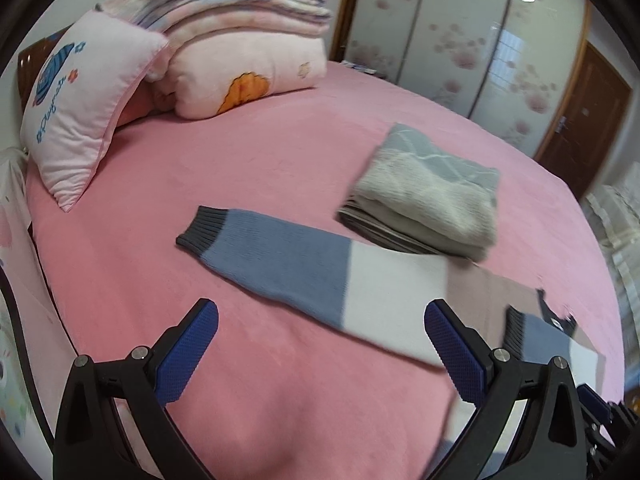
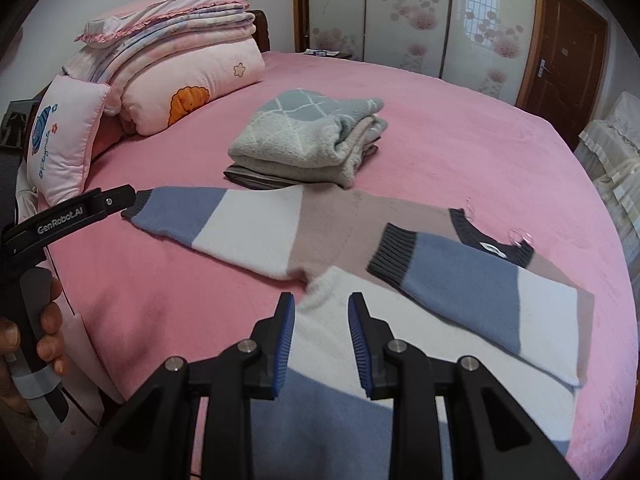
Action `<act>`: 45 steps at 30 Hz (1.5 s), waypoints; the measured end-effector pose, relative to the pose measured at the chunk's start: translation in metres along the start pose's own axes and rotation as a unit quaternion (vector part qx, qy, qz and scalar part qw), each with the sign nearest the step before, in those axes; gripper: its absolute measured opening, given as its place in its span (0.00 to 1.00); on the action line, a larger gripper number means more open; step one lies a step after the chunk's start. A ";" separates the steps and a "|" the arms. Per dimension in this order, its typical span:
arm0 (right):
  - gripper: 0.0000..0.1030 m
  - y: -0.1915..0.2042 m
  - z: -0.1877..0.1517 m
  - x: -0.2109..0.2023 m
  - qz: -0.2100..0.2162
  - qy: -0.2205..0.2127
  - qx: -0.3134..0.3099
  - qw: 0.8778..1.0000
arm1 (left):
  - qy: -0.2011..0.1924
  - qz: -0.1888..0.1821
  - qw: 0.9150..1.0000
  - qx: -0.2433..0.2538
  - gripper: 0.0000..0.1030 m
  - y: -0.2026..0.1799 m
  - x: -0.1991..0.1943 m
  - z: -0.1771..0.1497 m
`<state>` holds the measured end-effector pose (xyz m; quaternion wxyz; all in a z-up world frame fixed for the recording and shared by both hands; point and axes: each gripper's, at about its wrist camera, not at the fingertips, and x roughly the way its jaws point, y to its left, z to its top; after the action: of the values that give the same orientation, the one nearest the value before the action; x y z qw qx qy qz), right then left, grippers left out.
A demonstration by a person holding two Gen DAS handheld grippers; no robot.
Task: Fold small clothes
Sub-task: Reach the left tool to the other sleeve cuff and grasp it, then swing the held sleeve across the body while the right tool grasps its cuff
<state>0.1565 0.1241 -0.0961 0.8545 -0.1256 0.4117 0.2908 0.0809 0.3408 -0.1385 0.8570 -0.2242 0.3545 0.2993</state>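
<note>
A striped sweater (image 2: pixel 360 248) lies flat on the pink bed (image 2: pixel 460 128). One sleeve (image 2: pixel 208 220) sticks out toward 9 o'clock, and the other sleeve (image 2: pixel 472 292) is folded across the body. At 12 o'clock from the sweater sits a pile of folded clothes (image 2: pixel 308 140). The right gripper (image 2: pixel 322 312) hangs over the sweater with its jaws a little apart and nothing in them. The left gripper (image 1: pixel 320 320) is spread wide over the bed, holding nothing. Pink pillows (image 2: pixel 180 80) are piled at 10 o'clock.
</note>
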 end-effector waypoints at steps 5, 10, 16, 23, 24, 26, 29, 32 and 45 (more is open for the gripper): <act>0.27 0.008 0.015 0.026 0.008 0.003 -0.009 1.000 | 0.028 0.020 0.998 -0.050 0.92 0.026 0.039 0.018; 0.27 0.012 0.022 0.043 0.018 0.008 -0.013 1.000 | 0.053 0.025 0.989 -0.138 0.92 0.064 0.077 0.025; 0.27 0.011 0.017 0.062 0.028 0.027 -0.011 0.999 | 0.052 0.005 0.969 -0.240 0.87 0.103 0.108 0.018; 0.27 0.010 0.011 0.079 0.034 0.047 -0.007 0.998 | 0.057 -0.023 0.945 -0.320 0.70 0.130 0.137 0.002; 0.27 0.010 0.010 0.080 0.036 0.048 -0.006 0.998 | 0.061 -0.031 0.942 -0.328 0.66 0.132 0.143 0.001; 0.27 0.011 0.010 0.083 0.038 0.050 -0.006 0.998 | 0.064 -0.046 0.936 -0.343 0.62 0.134 0.154 -0.002; 0.27 0.012 0.011 0.088 0.038 0.052 -0.006 0.998 | 0.062 -0.057 0.932 -0.354 0.53 0.131 0.169 -0.004; 0.27 0.012 0.014 0.096 0.034 0.052 -0.003 0.998 | 0.061 -0.055 0.933 -0.350 0.43 0.126 0.181 -0.001; 0.27 -0.009 0.022 0.101 0.029 0.046 0.045 0.998 | -0.019 -0.061 0.963 -0.263 0.05 0.078 0.126 0.027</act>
<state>0.2259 0.1664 -0.1614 0.8309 -0.0881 0.4665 0.2902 0.1134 0.4583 -0.2280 0.7911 -0.4573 0.2326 0.3333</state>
